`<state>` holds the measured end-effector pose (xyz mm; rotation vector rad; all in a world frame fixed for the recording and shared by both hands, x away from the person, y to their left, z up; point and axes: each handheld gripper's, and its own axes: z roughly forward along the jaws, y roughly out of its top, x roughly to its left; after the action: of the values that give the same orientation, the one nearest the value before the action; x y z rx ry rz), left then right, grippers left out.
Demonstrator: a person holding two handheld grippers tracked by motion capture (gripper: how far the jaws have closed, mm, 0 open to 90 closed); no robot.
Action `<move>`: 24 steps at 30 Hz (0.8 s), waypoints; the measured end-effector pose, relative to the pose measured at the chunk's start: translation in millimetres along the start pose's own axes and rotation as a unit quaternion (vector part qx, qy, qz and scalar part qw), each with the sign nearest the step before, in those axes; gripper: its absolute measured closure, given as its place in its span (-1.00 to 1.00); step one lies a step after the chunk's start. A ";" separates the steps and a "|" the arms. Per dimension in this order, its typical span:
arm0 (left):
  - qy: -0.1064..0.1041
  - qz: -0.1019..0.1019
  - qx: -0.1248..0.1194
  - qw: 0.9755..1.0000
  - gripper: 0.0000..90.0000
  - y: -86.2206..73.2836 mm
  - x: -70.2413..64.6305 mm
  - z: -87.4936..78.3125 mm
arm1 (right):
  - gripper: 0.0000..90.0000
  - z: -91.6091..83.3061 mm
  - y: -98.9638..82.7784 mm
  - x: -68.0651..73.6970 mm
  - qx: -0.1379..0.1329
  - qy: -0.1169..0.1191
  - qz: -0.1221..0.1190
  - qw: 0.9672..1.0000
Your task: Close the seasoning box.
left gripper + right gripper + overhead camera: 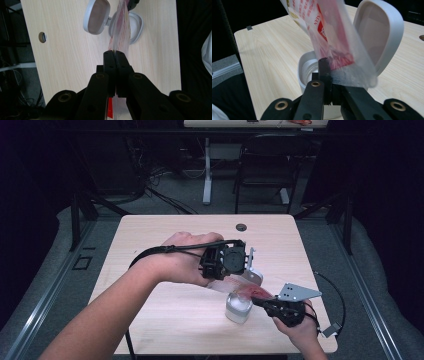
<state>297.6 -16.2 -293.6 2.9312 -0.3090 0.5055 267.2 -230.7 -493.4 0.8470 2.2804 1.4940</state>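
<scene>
Packet (pixel 239 288) stretches lengthwise between left tool (pixel 226 276) and right tool (pixel 257 301), both clamping it.

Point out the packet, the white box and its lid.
packet (pixel 332 37), right gripper view, on its printed red face
box (pixel 305 68), right gripper view, on its rim
lid (pixel 390 27), right gripper view, on its rim

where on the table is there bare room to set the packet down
Bare wood runs along the table's left side and across the far edge around the cable hole. The near left corner is bare too. The near right is crowded: the open white container, its lid, the packet and both claws.
</scene>
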 end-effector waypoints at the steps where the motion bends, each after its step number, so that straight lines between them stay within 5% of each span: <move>1: 0.000 0.000 0.000 1.000 0.98 -0.3 -0.2 0.0 | 1.00 0.5 0.2 0.0 -0.001 -0.002 0.000 1.000; 24: -0.001 -0.031 -0.004 0.999 0.98 -30.4 -1.8 2.9 | 1.00 13.5 7.7 5.9 -0.004 0.006 -0.010 1.000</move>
<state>303.8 13.0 -300.4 2.9234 -0.2177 0.4917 272.1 -214.8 -491.7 0.8117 2.2846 1.5019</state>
